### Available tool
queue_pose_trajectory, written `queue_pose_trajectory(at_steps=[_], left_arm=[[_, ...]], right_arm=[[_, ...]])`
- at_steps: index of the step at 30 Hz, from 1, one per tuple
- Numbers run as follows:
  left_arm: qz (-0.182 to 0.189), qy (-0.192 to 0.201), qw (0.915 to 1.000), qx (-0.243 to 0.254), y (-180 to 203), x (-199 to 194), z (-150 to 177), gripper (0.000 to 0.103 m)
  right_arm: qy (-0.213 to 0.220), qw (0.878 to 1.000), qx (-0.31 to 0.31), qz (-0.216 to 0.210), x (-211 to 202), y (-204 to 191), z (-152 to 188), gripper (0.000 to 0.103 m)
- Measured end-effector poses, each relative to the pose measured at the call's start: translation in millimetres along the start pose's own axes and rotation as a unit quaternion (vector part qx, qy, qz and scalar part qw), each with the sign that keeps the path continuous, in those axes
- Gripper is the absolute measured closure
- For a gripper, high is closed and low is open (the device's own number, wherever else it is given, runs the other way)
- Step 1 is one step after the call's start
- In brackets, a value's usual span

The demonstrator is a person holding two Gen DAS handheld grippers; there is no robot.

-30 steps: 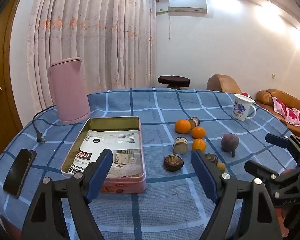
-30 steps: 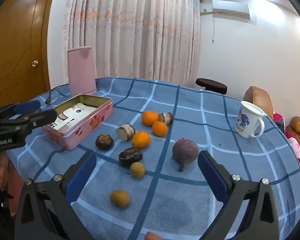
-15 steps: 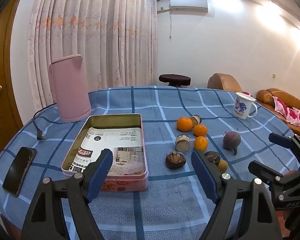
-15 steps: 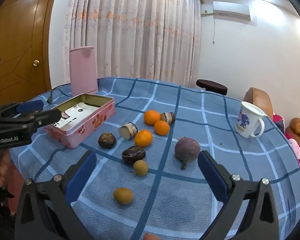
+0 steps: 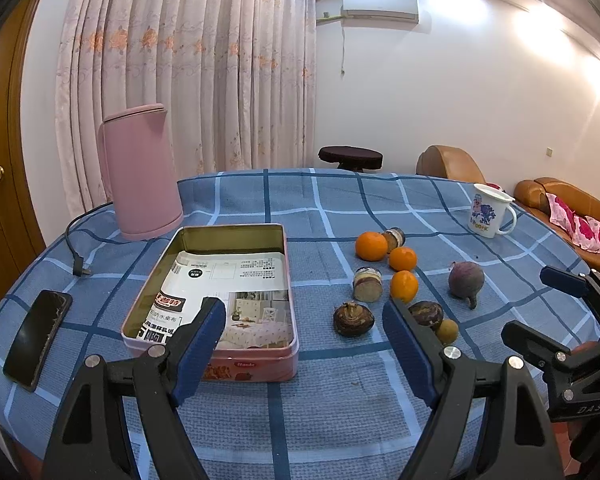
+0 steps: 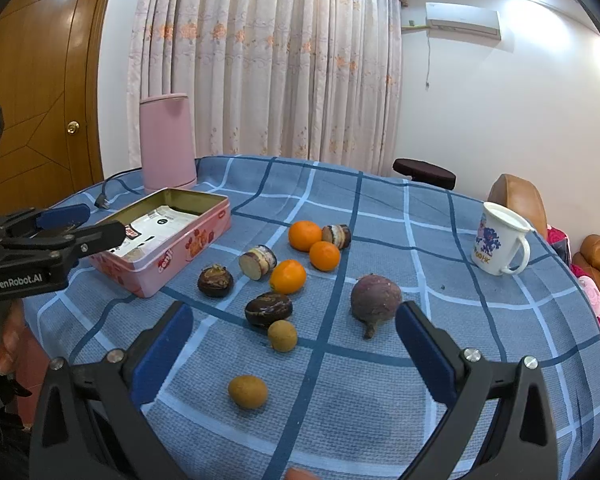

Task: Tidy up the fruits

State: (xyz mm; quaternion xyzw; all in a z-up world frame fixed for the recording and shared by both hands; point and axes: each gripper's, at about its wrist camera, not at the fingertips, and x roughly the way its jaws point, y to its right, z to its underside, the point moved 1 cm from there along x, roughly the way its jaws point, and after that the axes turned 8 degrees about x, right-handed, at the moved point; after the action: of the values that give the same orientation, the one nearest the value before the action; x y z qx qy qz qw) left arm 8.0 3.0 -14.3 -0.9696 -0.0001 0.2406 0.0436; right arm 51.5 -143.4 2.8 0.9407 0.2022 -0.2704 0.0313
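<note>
- Both of your hand-held grippers, left (image 5: 302, 344) and right (image 6: 294, 350), hung wide apart and empty above the tabletop (image 6: 380, 380).
- Nearest lay two longans (image 6: 247, 391).
- Farther off, three oranges (image 6: 287, 276) sat right of the pink tin (image 5: 216, 364).

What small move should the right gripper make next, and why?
Probably lower the open right gripper onto the nearest small brown fruit: it lies apart from the rest, and the tin holds no fruit yet.
</note>
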Motion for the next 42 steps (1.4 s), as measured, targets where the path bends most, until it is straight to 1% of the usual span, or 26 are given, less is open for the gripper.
queue_pose_trajectory(at_steps=[24, 35, 39, 42], left_arm=[[0.002, -0.004, 1.0000, -0.003, 0.3, 3.8, 5.5, 0.021], [0.004, -0.016, 0.9999, -0.001, 0.3, 9.9, 11.1, 0.021], [0.007, -0.020, 0.9998, 0.001, 2.4, 12.4, 12.9, 0.021], [0.012, -0.029, 0.9995, 0.003, 6.7, 17.8, 16.6, 0.021]], right_arm=[[-0.008, 1.000, 0.000, -0.004, 6.8, -3.6, 7.2, 0.000], [-0.016, 1.000, 0.005, -0.006, 11.0, -0.3, 11.3, 0.000], [-0.021, 1.000, 0.006, -0.006, 13.8, 1.1, 15.0, 0.001], [-0.030, 1.000, 0.008, -0.006, 18.9, 4.1, 20.6, 0.007]])
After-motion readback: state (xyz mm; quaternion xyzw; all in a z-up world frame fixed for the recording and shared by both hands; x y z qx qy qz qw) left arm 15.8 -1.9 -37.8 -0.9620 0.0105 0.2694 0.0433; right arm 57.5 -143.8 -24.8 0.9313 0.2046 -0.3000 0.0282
